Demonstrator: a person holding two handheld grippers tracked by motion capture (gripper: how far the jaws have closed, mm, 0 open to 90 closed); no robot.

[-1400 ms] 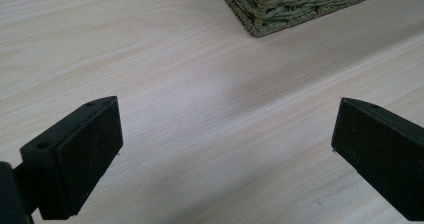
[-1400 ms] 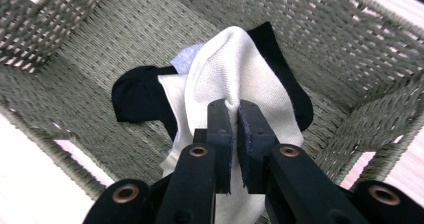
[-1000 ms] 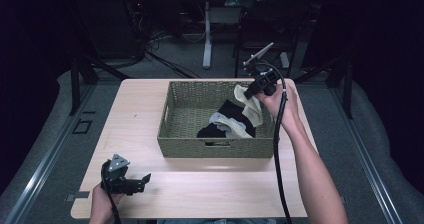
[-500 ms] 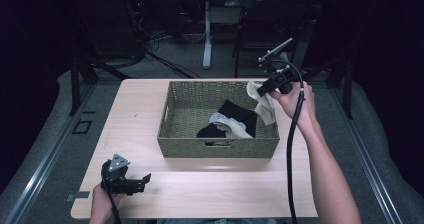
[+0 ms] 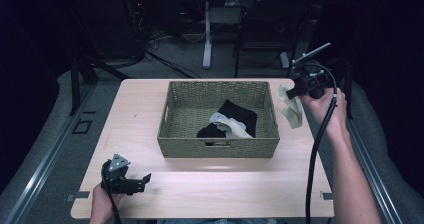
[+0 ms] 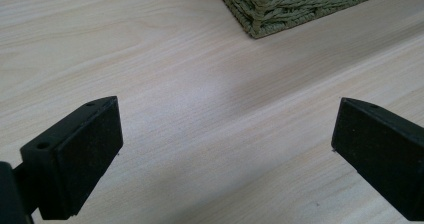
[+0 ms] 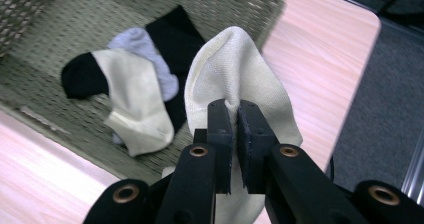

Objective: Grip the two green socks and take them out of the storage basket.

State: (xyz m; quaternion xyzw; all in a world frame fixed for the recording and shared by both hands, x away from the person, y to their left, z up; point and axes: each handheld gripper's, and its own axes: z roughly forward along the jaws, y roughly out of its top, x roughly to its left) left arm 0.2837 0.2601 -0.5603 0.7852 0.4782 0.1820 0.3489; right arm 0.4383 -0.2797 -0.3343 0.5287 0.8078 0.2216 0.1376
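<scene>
At frame right, right gripper is clamped on a cream sock; lower left, left gripper gapes wide, empty, over the table.

Room, dim. Light wood tabletop, lit from above. Grey carpeted floor around it. Metal floor rails on either side. White table leg and loose black cables behind. Far background dark.

a cream knit cloth sock hangs between matt black plastic pads; beyond, a rough woven wicker basket sits on a smooth pale wood-grain table.
</scene>
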